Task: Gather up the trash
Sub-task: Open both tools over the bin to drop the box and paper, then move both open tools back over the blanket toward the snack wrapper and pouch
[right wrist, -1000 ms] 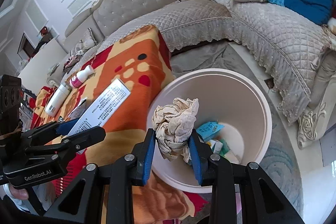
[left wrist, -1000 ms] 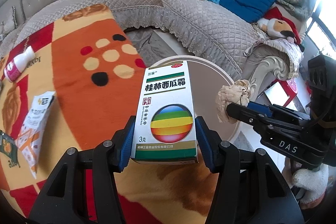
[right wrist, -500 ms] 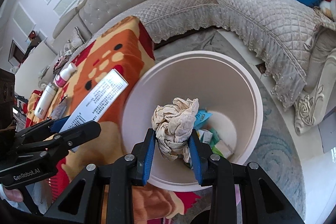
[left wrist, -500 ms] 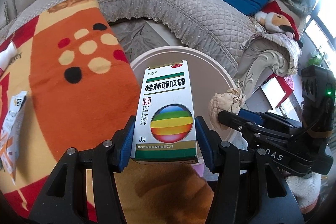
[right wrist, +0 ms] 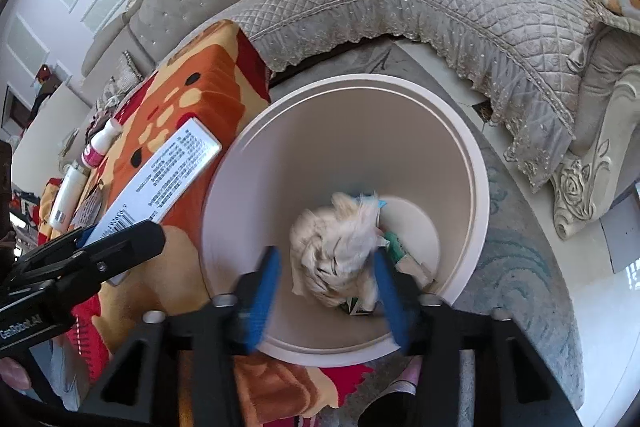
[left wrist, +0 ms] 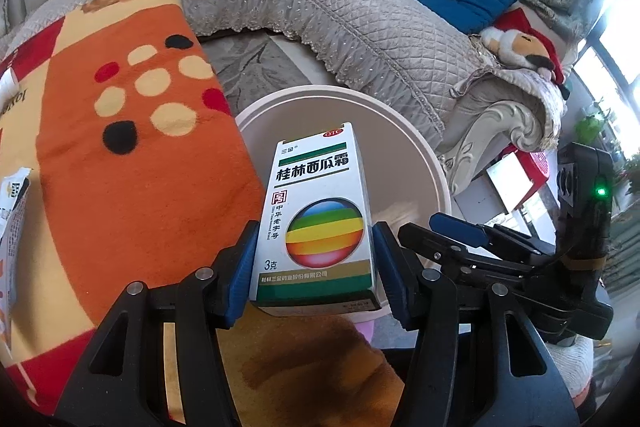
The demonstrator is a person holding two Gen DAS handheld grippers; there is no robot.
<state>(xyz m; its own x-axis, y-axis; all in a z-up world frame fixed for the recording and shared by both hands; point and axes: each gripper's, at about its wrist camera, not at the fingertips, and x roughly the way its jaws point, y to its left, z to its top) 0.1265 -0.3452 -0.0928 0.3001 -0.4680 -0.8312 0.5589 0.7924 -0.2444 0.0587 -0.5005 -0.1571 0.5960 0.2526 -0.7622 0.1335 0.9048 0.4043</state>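
Observation:
A white medicine box (left wrist: 320,219) with a rainbow ball printed on it is clamped upright in my left gripper (left wrist: 314,233), above the near rim of a round cream bin (left wrist: 420,147). From the right wrist view the same box (right wrist: 168,171) shows its barcode side. My right gripper (right wrist: 326,261) hangs over the bin (right wrist: 360,83) with its jaws opening. A crumpled beige paper wad (right wrist: 336,247) is blurred between the blue pads, loose from the left pad and dropping toward wrappers on the bin floor. The right gripper (left wrist: 460,231) shows empty from the left wrist view.
An orange patterned blanket (left wrist: 132,155) covers the table left of the bin. On it lie a printed sachet (left wrist: 12,223) and two small bottles (right wrist: 100,145). A quilted beige sofa (left wrist: 360,27) curves behind, with a plush toy (left wrist: 516,43) on it. A grey rug (right wrist: 520,267) lies under the bin.
The right jaws have parted and let go of the paper wad, which now falls into the bin. Both grippers sank toward the bin. The left still holds the box.

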